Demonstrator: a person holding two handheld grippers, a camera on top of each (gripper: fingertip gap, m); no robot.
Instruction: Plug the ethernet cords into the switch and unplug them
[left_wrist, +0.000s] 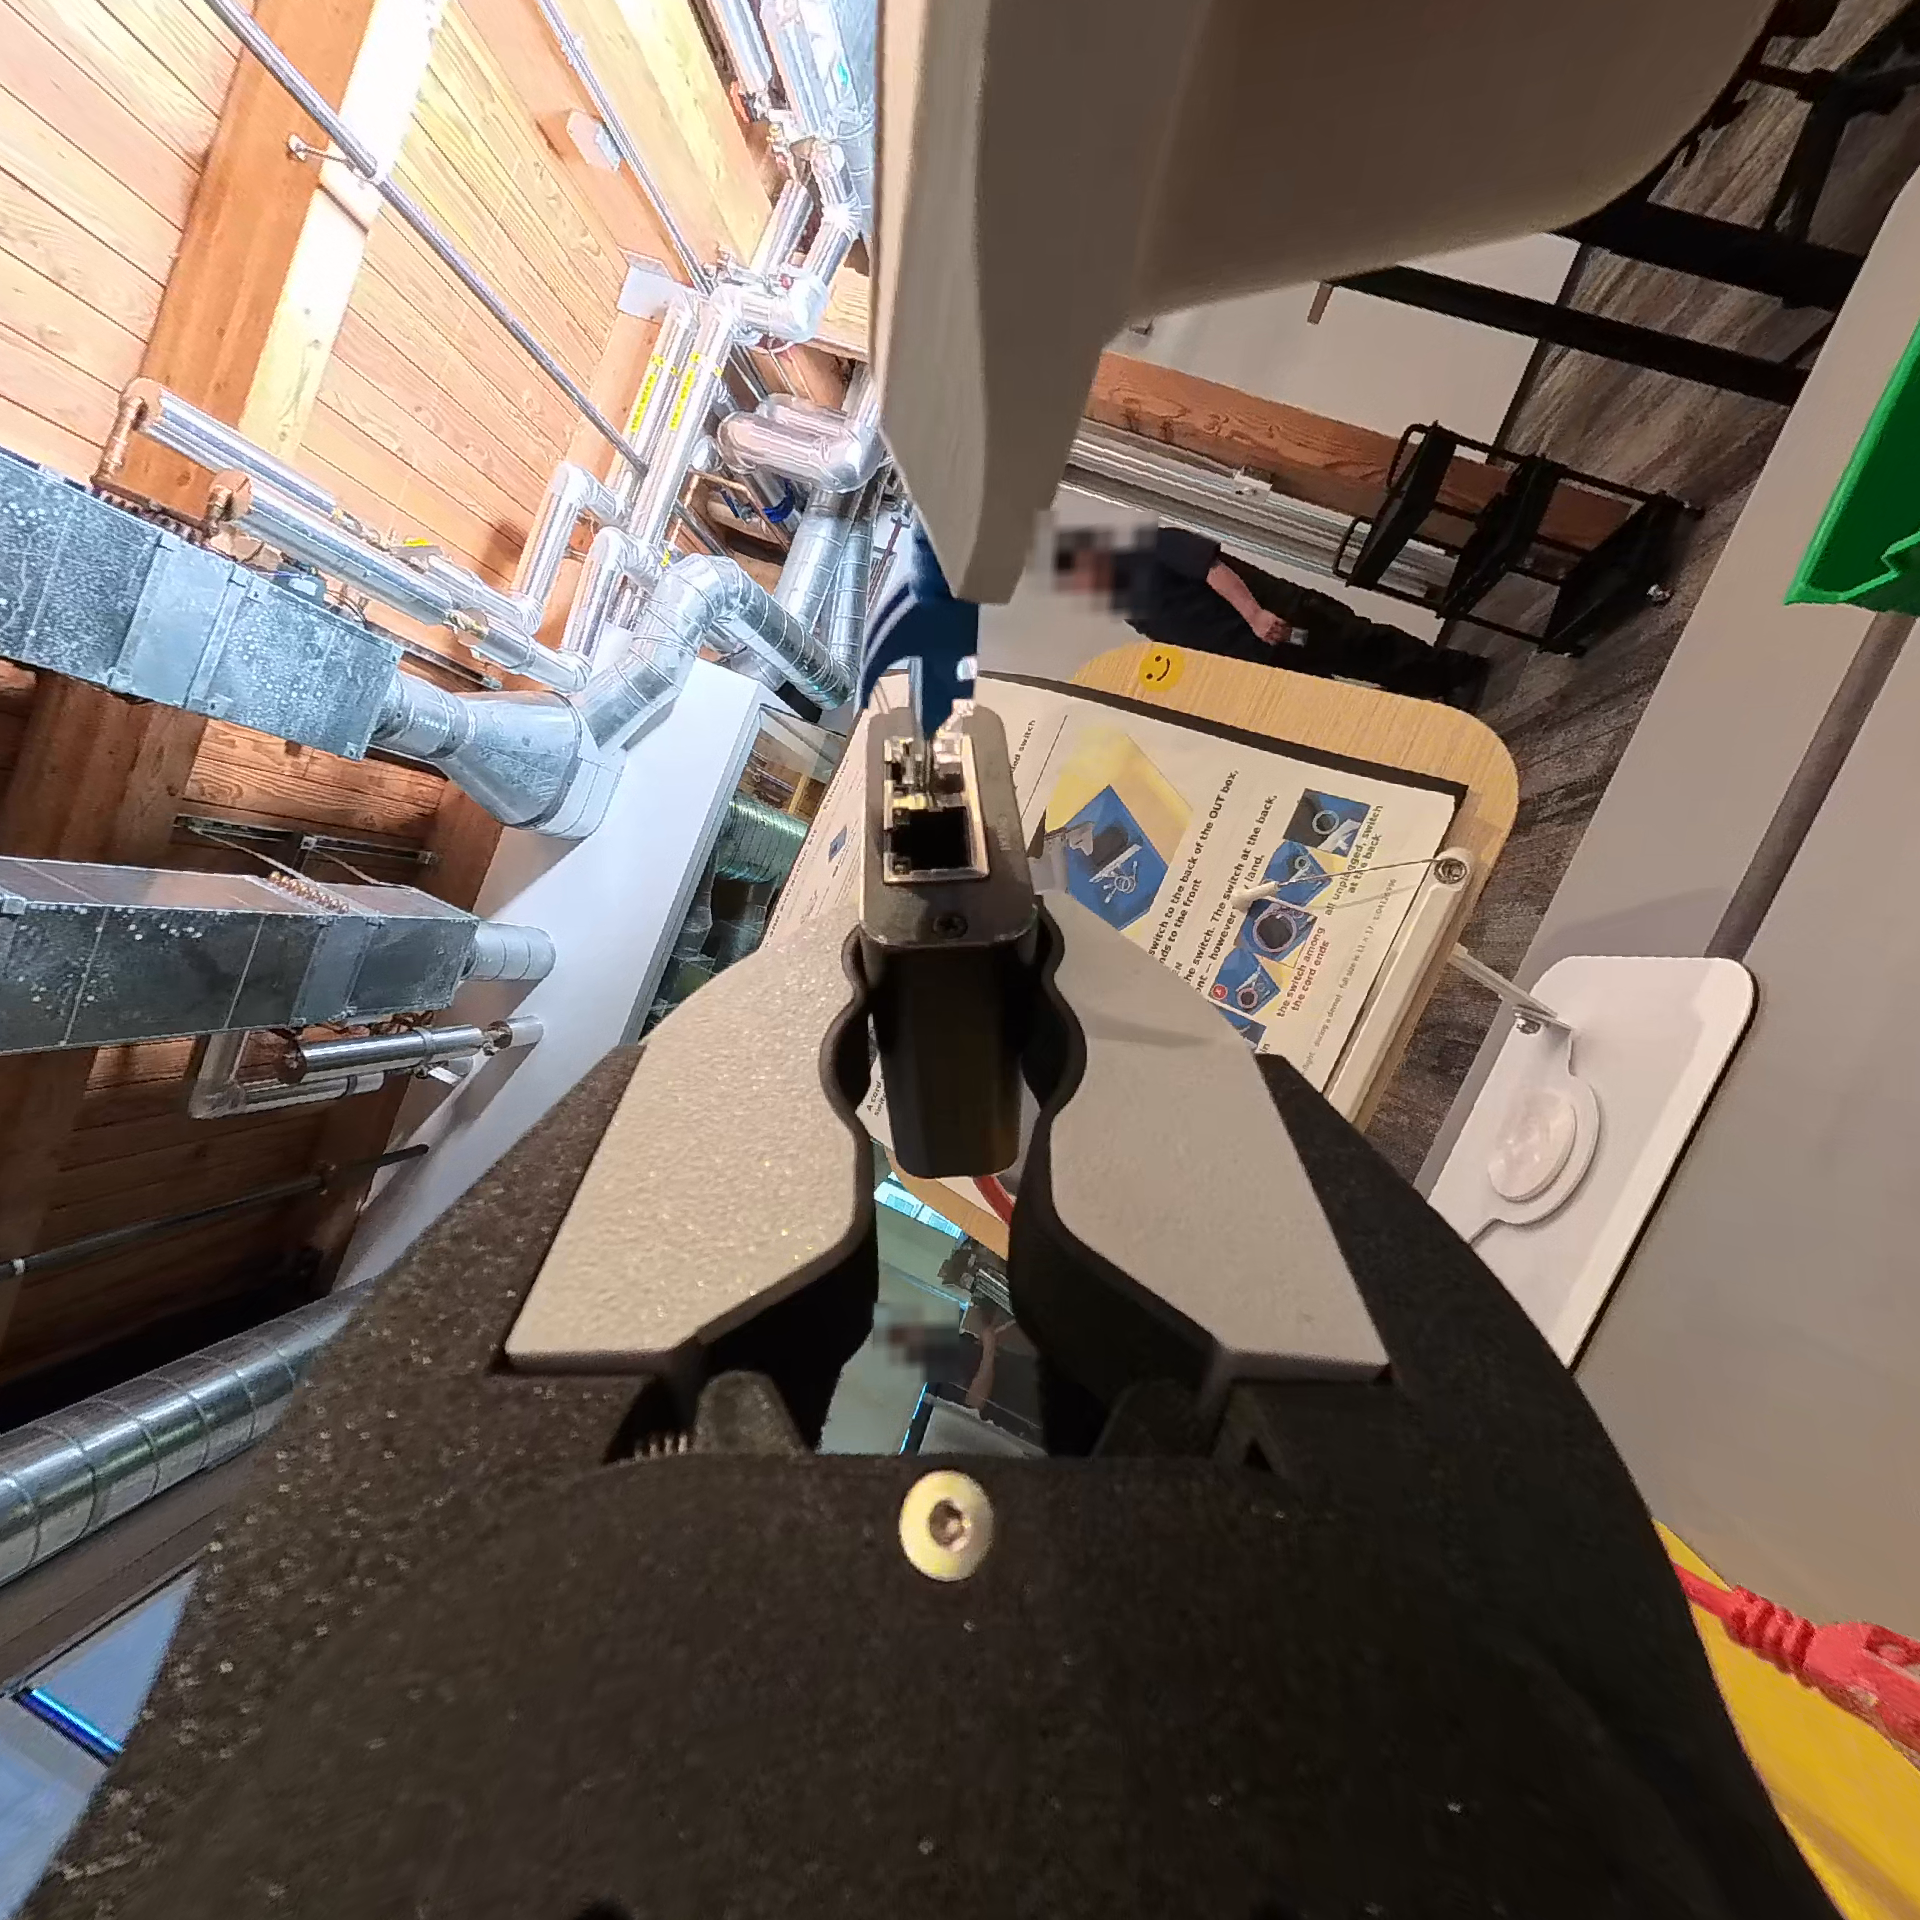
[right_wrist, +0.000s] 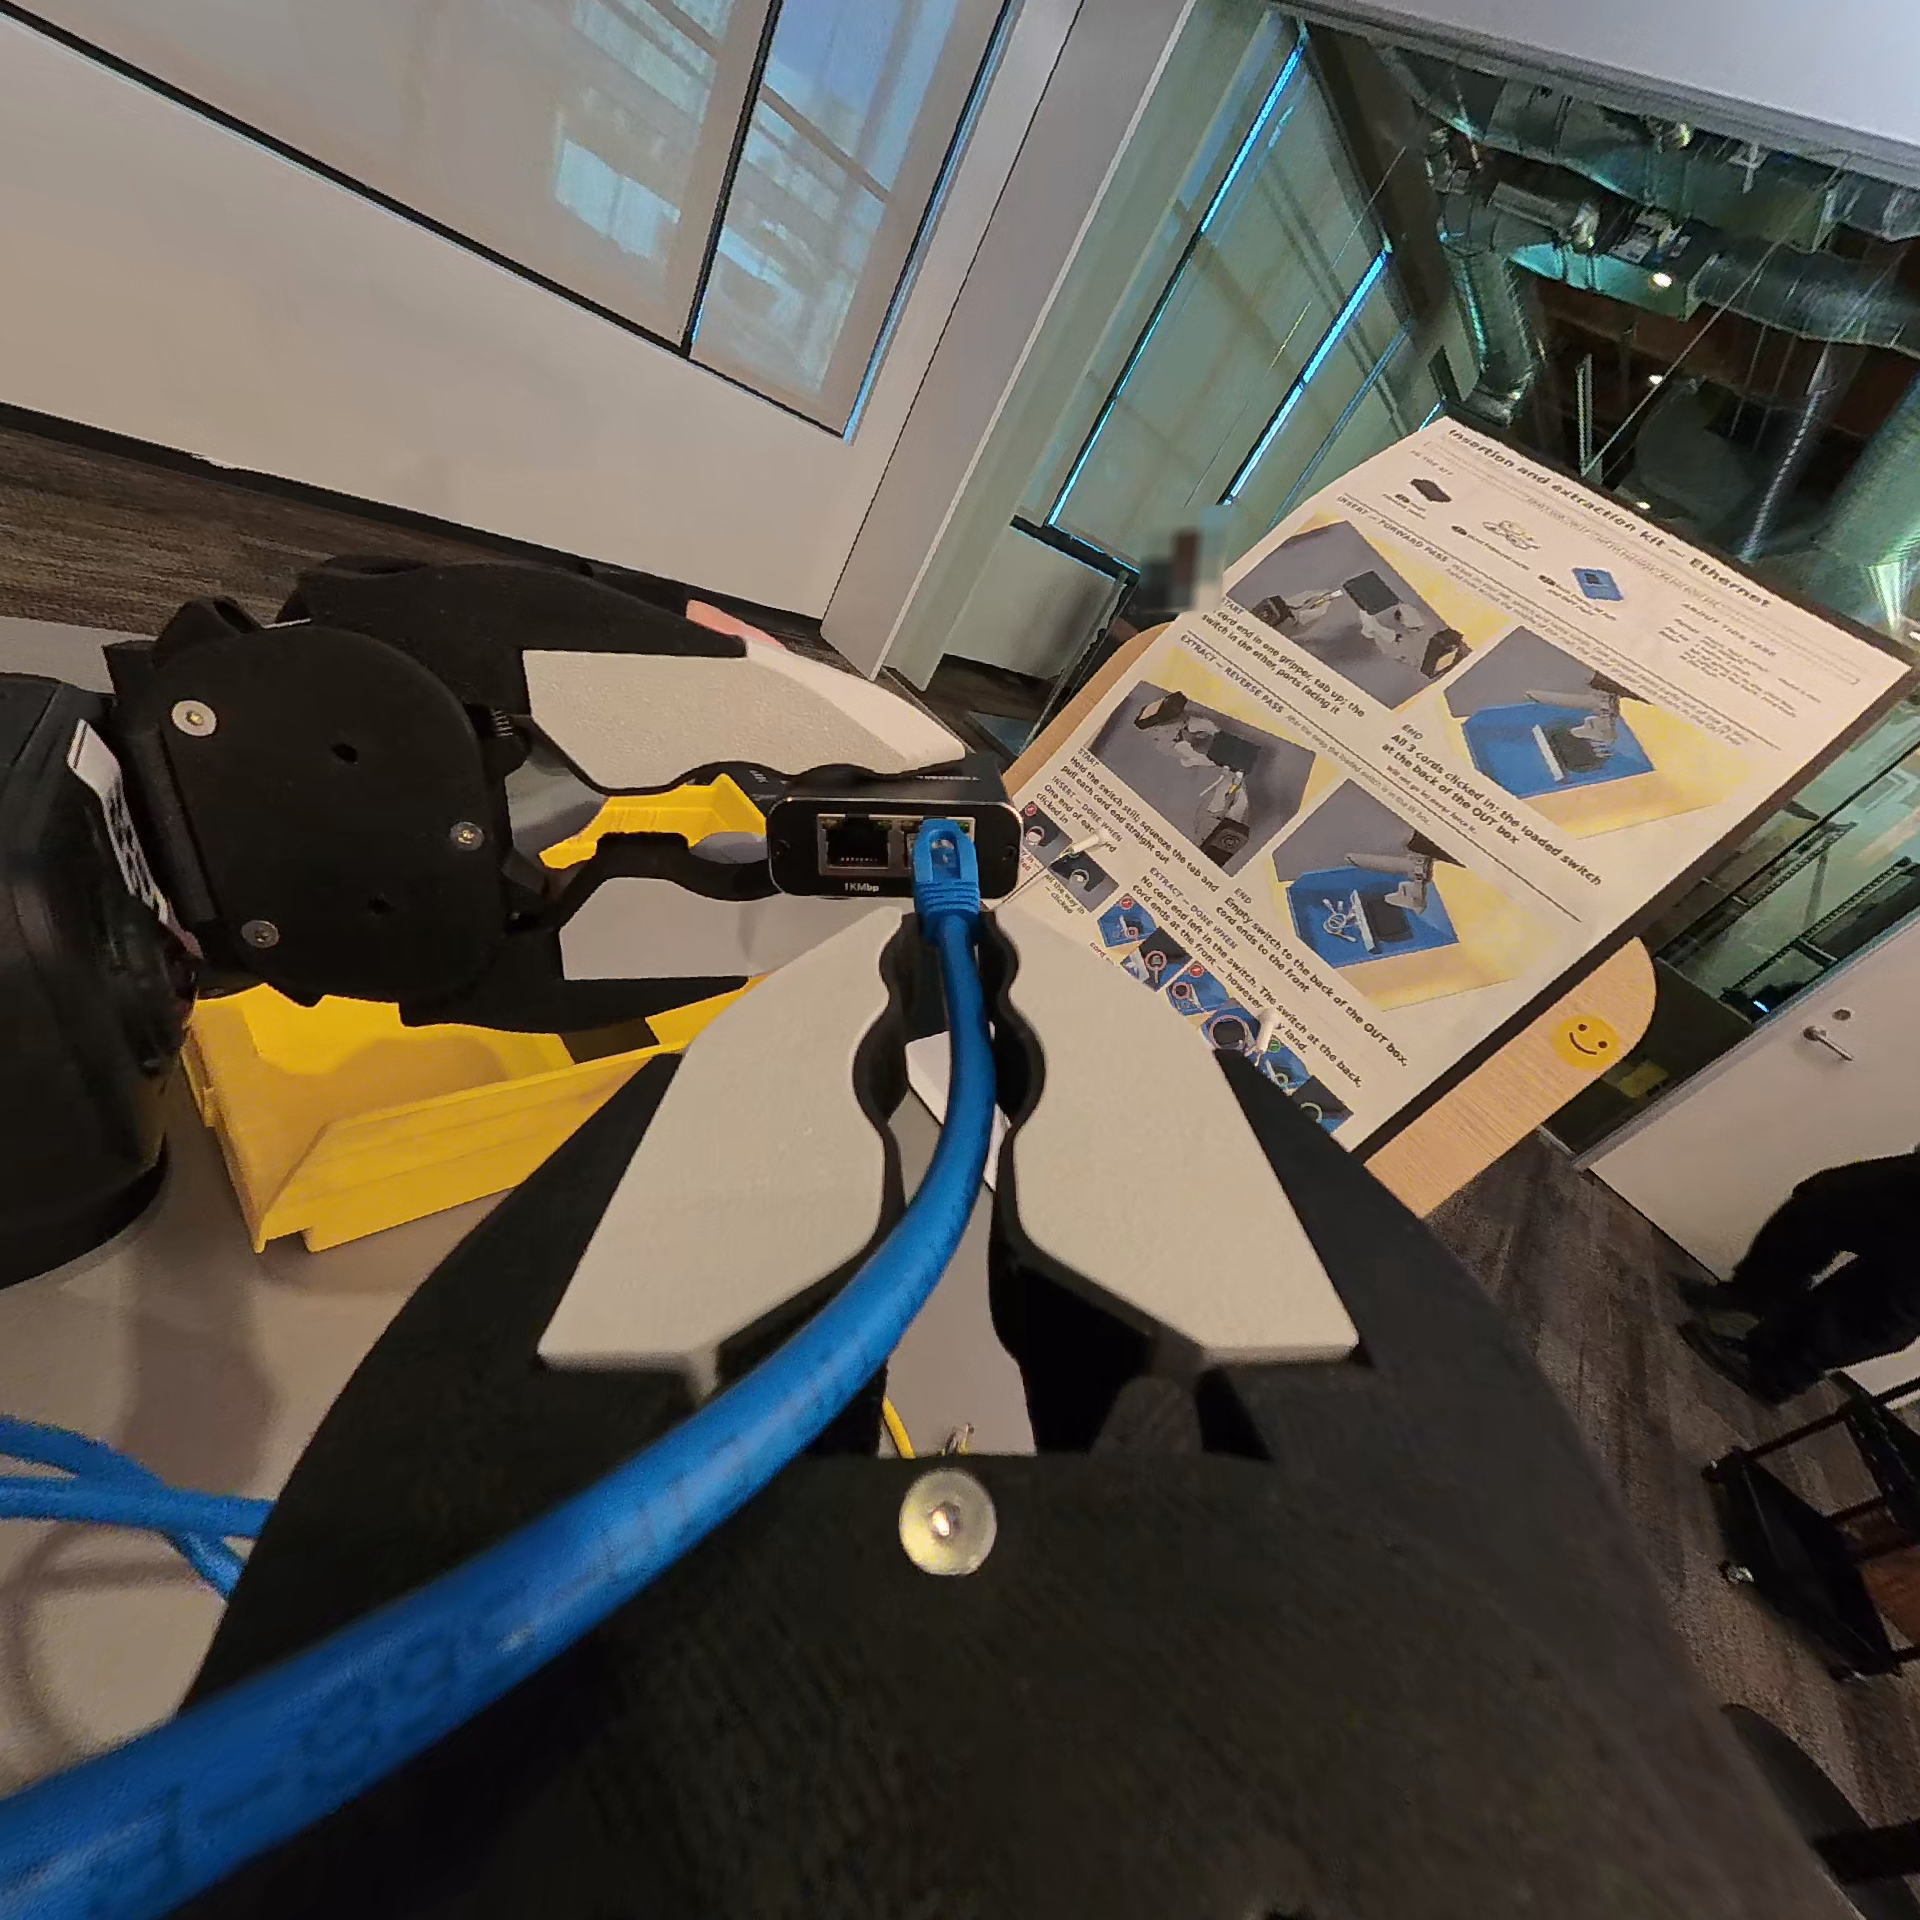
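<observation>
My left gripper (left_wrist: 951, 940) is shut on the small black switch (left_wrist: 940, 862) and holds it in the air with the ports facing up at the camera. The near port is empty. My right gripper (right_wrist: 945, 930) is shut on the blue ethernet cord (right_wrist: 961, 1049) just behind its boot. The cord's plug sits in the right-hand port of the switch (right_wrist: 894, 847); I cannot tell how deep. In the left wrist view the right gripper's fingers (left_wrist: 966, 416) come in from above with the blue cord (left_wrist: 925, 644). The left gripper (right_wrist: 644, 831) shows at the left of the right wrist view.
A yellow bin (right_wrist: 364, 1091) sits on the grey table (right_wrist: 104, 1351) under the left gripper. An instruction sheet on a stand (right_wrist: 1455, 779) stands behind the switch. A red cord (left_wrist: 1818, 1652) lies at the lower right, a green bin (left_wrist: 1870, 499) at the right. A person (right_wrist: 1818, 1247) is by the door. My right fingertips sit around 6 cm from my left ones.
</observation>
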